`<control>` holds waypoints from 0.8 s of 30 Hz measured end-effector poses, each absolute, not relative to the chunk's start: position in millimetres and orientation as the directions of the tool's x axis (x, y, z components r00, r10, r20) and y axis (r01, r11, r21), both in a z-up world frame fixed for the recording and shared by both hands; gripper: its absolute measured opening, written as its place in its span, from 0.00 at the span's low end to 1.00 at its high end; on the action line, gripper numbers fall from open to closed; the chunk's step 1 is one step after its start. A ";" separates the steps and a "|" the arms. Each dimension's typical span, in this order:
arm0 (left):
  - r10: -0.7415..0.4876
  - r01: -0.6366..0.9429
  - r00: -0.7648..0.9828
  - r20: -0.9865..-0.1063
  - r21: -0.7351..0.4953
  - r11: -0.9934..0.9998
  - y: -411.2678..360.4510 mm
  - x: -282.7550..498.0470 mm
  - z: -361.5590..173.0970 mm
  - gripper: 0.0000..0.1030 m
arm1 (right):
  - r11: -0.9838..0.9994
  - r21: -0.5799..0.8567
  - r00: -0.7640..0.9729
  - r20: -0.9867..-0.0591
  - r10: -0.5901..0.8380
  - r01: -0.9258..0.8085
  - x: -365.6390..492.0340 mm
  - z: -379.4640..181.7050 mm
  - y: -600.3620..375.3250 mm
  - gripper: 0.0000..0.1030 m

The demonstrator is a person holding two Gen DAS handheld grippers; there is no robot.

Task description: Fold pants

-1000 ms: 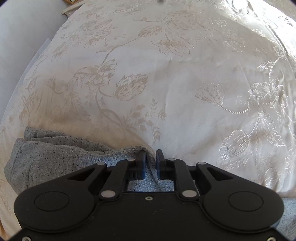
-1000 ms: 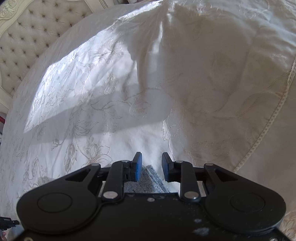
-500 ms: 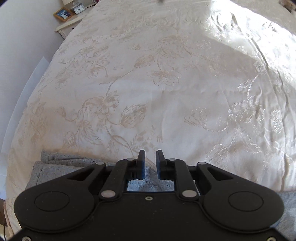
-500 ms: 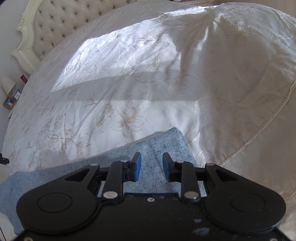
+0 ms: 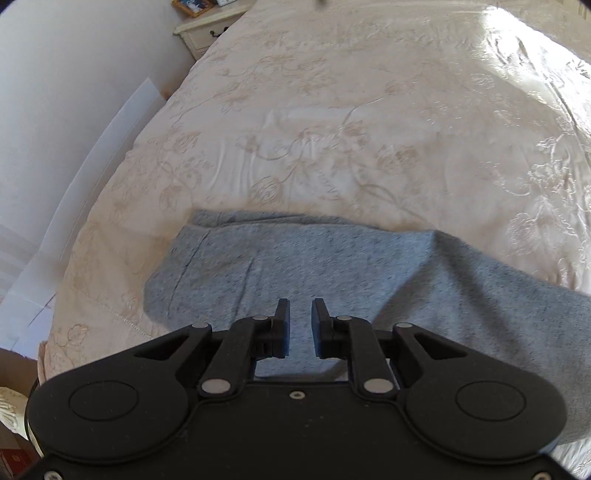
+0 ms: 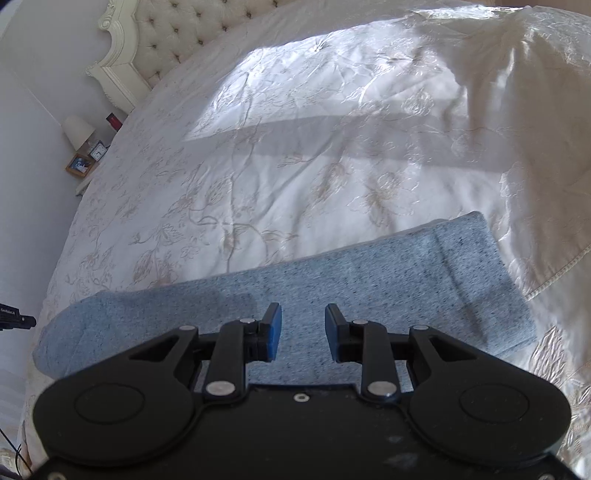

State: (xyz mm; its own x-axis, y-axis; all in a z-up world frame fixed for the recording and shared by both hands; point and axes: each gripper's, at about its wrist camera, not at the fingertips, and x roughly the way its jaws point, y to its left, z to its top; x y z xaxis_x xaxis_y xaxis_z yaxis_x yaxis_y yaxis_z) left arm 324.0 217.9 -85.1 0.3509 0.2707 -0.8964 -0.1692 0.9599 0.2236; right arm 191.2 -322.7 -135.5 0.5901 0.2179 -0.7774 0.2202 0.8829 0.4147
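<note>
The grey heathered pants point(image 5: 332, 266) lie as a long band across the near part of the cream bed. In the right wrist view the pants point(image 6: 332, 280) stretch from lower left to a squared end at the right. My left gripper point(image 5: 301, 310) hovers above the pants near their left end, jaws slightly apart and empty. My right gripper point(image 6: 303, 314) hovers above the middle of the band, jaws open and empty.
The cream floral bedspread point(image 5: 369, 129) covers the bed. A nightstand point(image 5: 207, 33) stands at the far left by the wall. A tufted headboard point(image 6: 184, 37), a lamp point(image 6: 77, 129) and a framed photo point(image 6: 79, 164) are at the far left. A raised bedspread fold point(image 6: 535, 147) lies right.
Both grippers have lifted and pulled back from the pants. The left gripper let go of the fabric it was at, and the right jaws opened wider. More of the laid-out pants shows now.
</note>
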 end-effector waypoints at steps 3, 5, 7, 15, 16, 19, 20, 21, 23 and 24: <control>0.257 -0.175 0.337 -0.906 0.208 0.962 248.9 321.9 -100.1 0.23 | 0.879 0.425 0.581 -0.780 0.234 0.216 195.0 -135.1 -288.9 0.28; 0.222 -0.143 0.326 -0.919 0.185 0.972 264.1 324.4 -112.6 0.23 | 0.876 0.428 0.575 -0.783 0.237 0.222 197.9 -133.8 -258.5 0.29; 0.180 -0.101 0.321 -0.930 0.156 0.983 275.0 326.4 -126.0 0.23 | 0.876 0.429 0.574 -0.784 0.238 0.223 200.5 -132.0 -230.4 0.29; 0.125 0.098 0.313 -0.941 0.162 0.982 301.1 363.2 -174.6 0.23 | 0.881 0.432 0.562 -0.785 0.262 0.194 219.0 -134.4 -115.3 0.29; 0.149 0.112 0.320 -0.936 0.193 0.975 301.1 370.9 -179.2 0.22 | 0.884 0.430 0.559 -0.785 0.265 0.185 219.8 -134.5 -104.0 0.29; 0.150 0.172 0.301 -0.942 0.208 0.963 302.9 392.6 -194.9 0.22 | 0.887 0.439 0.550 -0.780 0.297 0.143 218.9 -132.5 -65.7 0.29; 0.150 0.184 0.291 -0.945 0.209 0.960 302.7 395.7 -199.3 0.22 | 0.887 0.444 0.542 -0.780 0.314 0.126 216.8 -131.9 -53.2 0.29; 0.155 0.206 0.291 -0.944 0.220 0.954 299.9 396.3 -202.1 0.22 | 0.885 0.454 0.529 -0.780 0.336 0.108 217.2 -131.7 -40.6 0.29; 0.173 0.263 0.315 -0.933 0.261 0.929 292.6 390.2 -205.0 0.22 | 0.879 0.471 0.497 -0.780 0.380 0.067 212.4 -132.5 -17.0 0.29; 0.179 0.280 0.328 -0.928 0.277 0.919 290.0 386.0 -204.8 0.22 | 0.879 0.476 0.479 -0.781 0.400 0.042 209.5 -133.5 -3.9 0.30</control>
State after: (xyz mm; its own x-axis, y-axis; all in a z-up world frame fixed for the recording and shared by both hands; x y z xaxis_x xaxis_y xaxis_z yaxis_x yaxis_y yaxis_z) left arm 386.0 290.0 -204.8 0.3280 0.1793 -0.9275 0.2802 0.9192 0.2767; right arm 209.5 -3.9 -133.5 0.4788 0.4003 -0.7814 0.0420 0.8786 0.4758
